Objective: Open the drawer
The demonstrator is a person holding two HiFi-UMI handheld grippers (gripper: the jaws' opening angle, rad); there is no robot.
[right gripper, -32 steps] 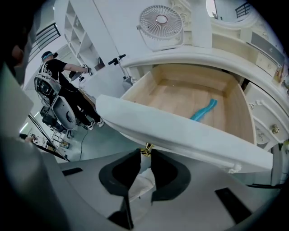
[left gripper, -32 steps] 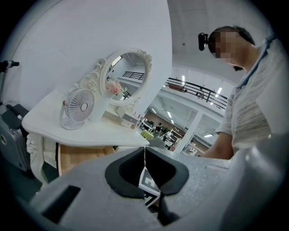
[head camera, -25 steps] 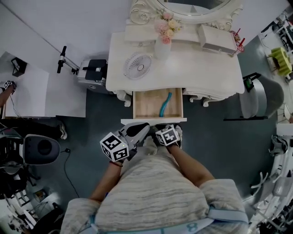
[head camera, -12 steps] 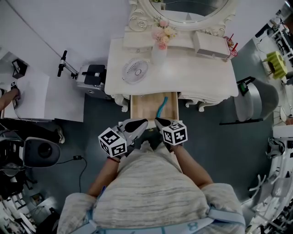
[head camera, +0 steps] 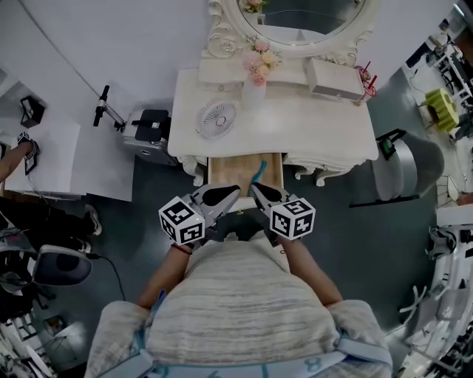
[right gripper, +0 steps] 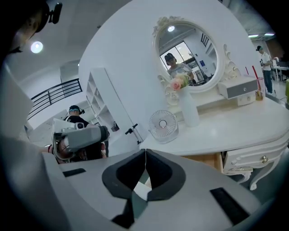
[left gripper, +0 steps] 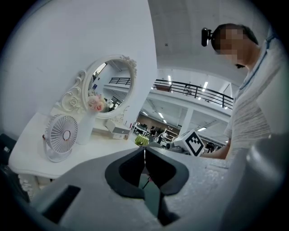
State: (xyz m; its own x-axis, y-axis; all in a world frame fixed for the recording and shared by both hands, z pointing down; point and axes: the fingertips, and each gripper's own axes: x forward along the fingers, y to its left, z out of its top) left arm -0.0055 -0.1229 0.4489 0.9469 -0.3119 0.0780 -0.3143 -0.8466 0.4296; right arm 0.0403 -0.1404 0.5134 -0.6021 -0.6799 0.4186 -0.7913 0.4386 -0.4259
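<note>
Head view: the drawer (head camera: pixel 230 170) stands pulled out from under the front edge of the dressing table (head camera: pixel 325 125), at its middle. Its wooden floor is bare except for a teal curved item (head camera: pixel 259 174) lying right of centre.
Drawer front: a second ago it showed as a white bar just ahead of the grippers; it now lies hidden beneath them.
Left gripper (head camera: pixel 230 193): it has risen a little since then. Its jaws are pressed tip to tip with nothing between them.
Right gripper (head camera: pixel 257 192): it has lifted the more of the two, with its nose tilted downward. Its jaws are closed together and empty.
Contact: both gripper views look across the table top from above its edge, so both tools appear lifted off the drawer.
Table top: the fan (head camera: pixel 216 118) is near the left edge. The flower vase (head camera: pixel 255 83) and mirror (head camera: pixel 299 18) are at the rear edge. Their places are unchanged.
Task standing: judged done, since the drawer is open and both tools have withdrawn upward.
Uncertain: whether the drawer is at full travel cannot be told.
</note>
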